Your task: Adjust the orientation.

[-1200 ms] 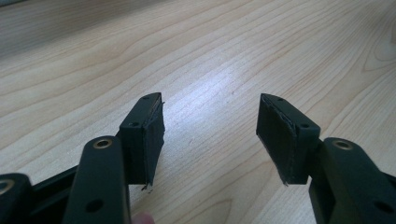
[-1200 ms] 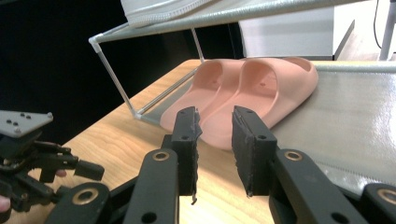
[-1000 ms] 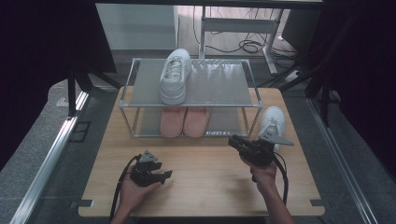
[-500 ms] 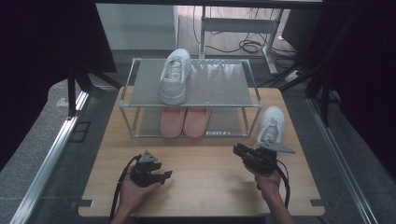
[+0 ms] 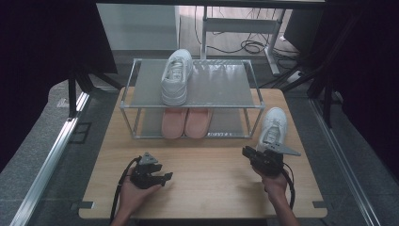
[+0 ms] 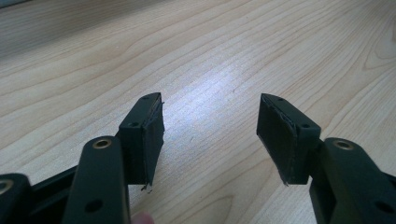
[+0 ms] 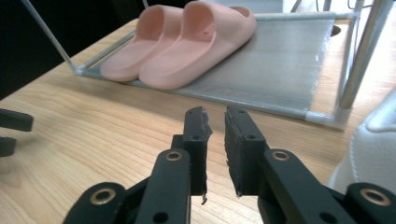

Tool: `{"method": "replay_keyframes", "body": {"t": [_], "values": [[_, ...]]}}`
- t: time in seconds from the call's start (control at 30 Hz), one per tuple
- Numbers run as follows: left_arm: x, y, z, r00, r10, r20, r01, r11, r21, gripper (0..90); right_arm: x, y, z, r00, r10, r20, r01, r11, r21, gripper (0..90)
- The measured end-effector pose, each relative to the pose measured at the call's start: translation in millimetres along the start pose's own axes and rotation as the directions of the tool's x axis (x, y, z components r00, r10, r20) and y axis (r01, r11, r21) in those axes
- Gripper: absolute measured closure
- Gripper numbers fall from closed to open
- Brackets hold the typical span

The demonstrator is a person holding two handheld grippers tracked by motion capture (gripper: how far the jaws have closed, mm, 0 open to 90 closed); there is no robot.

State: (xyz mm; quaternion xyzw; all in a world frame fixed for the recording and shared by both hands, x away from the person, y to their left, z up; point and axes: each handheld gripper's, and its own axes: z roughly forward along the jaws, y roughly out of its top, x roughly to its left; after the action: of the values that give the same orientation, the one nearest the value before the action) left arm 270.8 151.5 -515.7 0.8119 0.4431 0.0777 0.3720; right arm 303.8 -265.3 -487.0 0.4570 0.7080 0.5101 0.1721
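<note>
On the tabletop [image 5: 211, 179], your left hand-held gripper [image 6: 210, 133] rests with jaws spread wide, while your right hand-held gripper [image 7: 215, 140] sits nearly closed, empty, beside the white sneaker [image 5: 273, 127].

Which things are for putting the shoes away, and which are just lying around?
Probably for the job: white shoe on the table, matching white shoe on the top shelf, shoe rack, left claw, right claw.

Probably just there: pink slippers already on the bottom shelf, cables on the floor behind.
</note>
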Motion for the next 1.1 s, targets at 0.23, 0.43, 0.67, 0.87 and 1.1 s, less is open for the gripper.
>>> {"method": "replay_keyframes", "body": {"t": [0.23,0.43,0.67,0.87,1.1], "values": [[0.3,-0.3,0.7,1.0,0.006,0.002,-0.006,1.0,0.004,42.0,-7.0,-2.2,0.6,0.9996,0.005,0.027,-0.006,1.0,0.012,86.4],[0.7,-0.7,1.9,1.0,0.006,0.005,-0.006,0.9999,0.009,41.8,-11.5,-3.8,0.9,0.9982,0.005,0.059,-0.006,1.0,0.029,89.0],[0.8,-0.7,1.2,1.0,0.002,0.005,-0.002,1.0,0.006,41.8,-16.8,-5.9,-0.9,0.9935,0.003,0.113,-0.008,0.999,0.04,89.3],[0.8,-0.8,1.7,1.0,0.003,0.005,-0.003,1.0,0.008,41.7,-21.1,-6.1,-3.2,0.9882,0.001,0.153,-0.008,0.999,0.043,89.3],[0.7,-0.9,1.6,1.0,0.003,0.005,-0.004,1.0,0.008,41.7,-25.0,-8.2,-4.2,0.9825,0.001,0.186,-0.011,0.999,0.051,89.3]]}}
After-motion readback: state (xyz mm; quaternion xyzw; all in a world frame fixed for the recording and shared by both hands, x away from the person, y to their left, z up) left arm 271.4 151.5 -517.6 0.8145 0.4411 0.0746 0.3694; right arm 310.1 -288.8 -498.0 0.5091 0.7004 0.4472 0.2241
